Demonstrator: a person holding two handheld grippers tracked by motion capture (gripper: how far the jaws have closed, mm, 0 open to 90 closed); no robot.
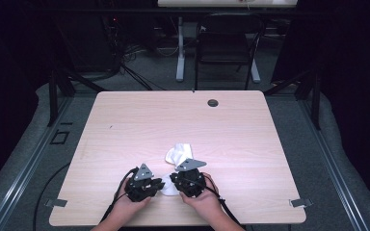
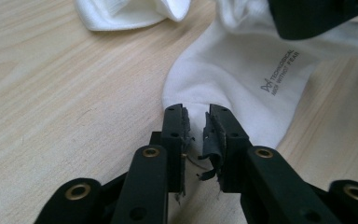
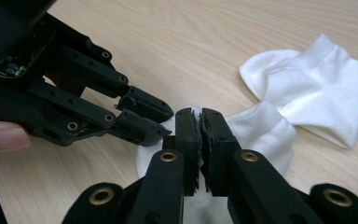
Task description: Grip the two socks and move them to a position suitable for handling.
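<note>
Sock (image 3: 261, 128) pinched by right hand-held gripper (image 3: 200, 116); left hand-held gripper (image 2: 196, 114) slightly open at toe, both low, converging.

Both hand-held grippers, left (image 1: 160, 184) and right (image 1: 173, 178), meet at white socks (image 1: 178, 154) on the table (image 1: 250, 144).

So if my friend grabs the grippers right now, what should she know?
Left gripper: jaws slightly apart at the rounded end of the near white sock, not clamped on it.
Right gripper: jaws pressed together on the same sock.
Second white sock lies loose just beyond, on the wooden table.
Done: near sock gripped by the right gripper.
Left: probably close the left gripper, then pair or fold the socks.
</note>
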